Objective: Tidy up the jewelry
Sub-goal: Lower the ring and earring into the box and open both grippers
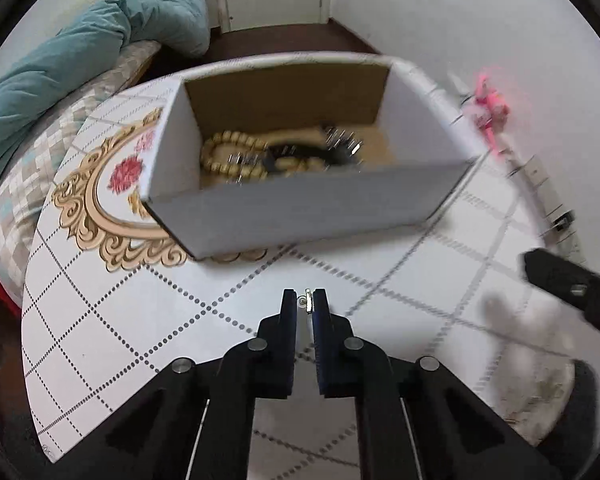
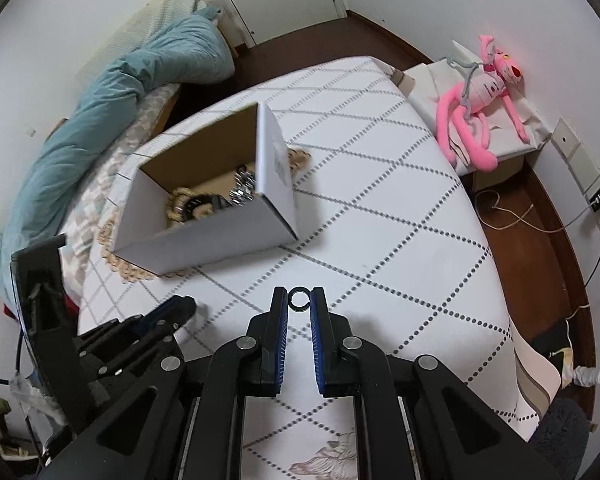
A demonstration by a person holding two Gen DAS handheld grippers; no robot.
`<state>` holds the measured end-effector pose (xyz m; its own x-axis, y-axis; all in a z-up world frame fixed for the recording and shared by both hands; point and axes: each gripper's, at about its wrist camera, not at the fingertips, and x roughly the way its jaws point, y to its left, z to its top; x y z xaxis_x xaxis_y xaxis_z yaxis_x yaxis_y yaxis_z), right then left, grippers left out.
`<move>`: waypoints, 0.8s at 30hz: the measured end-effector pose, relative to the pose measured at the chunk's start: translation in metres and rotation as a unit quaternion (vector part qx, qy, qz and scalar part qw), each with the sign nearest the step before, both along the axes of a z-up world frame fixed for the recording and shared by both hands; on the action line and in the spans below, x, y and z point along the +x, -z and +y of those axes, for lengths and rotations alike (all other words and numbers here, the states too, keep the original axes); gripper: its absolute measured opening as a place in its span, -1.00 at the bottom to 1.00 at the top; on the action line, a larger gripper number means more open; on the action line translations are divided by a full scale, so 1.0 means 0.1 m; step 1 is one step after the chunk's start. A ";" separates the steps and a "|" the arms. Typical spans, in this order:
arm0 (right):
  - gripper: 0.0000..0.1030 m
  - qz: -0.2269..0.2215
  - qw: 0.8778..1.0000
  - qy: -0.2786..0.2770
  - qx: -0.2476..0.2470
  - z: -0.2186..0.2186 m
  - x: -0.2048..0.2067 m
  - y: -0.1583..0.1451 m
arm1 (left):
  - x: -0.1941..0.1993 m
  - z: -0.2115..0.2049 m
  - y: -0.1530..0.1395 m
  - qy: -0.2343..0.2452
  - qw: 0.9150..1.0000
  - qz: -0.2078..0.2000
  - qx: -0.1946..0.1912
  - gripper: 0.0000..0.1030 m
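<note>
A white cardboard box (image 1: 300,208) stands open on the table just ahead of my left gripper; it also shows in the right wrist view (image 2: 204,236). Inside lie a beige bead necklace (image 1: 224,156), a black band (image 1: 300,152) and shiny metal pieces (image 2: 242,188). My left gripper (image 1: 304,300) is shut on a small silver earring (image 1: 307,301), held above the table in front of the box. My right gripper (image 2: 299,298) is shut on a dark ring (image 2: 299,299), to the right of the box. The right gripper (image 1: 568,292) shows blurred at the left view's right edge.
The table has a white cloth with dotted diamond lines (image 2: 380,220) and a gold ornate print (image 1: 96,216). A teal duvet (image 2: 100,112) lies on a bed at left. A pink plush toy (image 2: 480,96) sits on a side stand. Cables and a power strip (image 2: 596,200) run along the right wall.
</note>
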<state>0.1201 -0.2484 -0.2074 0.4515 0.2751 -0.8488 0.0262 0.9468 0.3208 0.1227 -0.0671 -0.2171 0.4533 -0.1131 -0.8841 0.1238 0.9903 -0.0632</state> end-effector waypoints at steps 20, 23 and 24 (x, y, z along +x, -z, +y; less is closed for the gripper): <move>-0.74 0.068 0.992 -0.101 -0.045 0.58 1.56 -0.23 | 1.21 0.41 -0.65 -0.041 0.997 0.054 -0.032 -0.79; -0.38 0.075 0.991 -0.100 -0.052 0.55 1.56 -0.22 | 1.23 0.47 -0.64 -0.056 0.996 0.060 -0.021 -0.41; -0.31 0.073 0.991 -0.099 -0.056 0.54 1.54 -0.23 | 1.22 0.49 -0.64 -0.062 0.996 0.060 -0.010 -0.22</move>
<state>0.2737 -0.1946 -0.1842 0.2694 0.2458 -0.9311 -0.1248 0.9676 0.2194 0.2448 -0.0183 -0.1531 0.3558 -0.0801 -0.9311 -0.0098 0.9959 -0.0894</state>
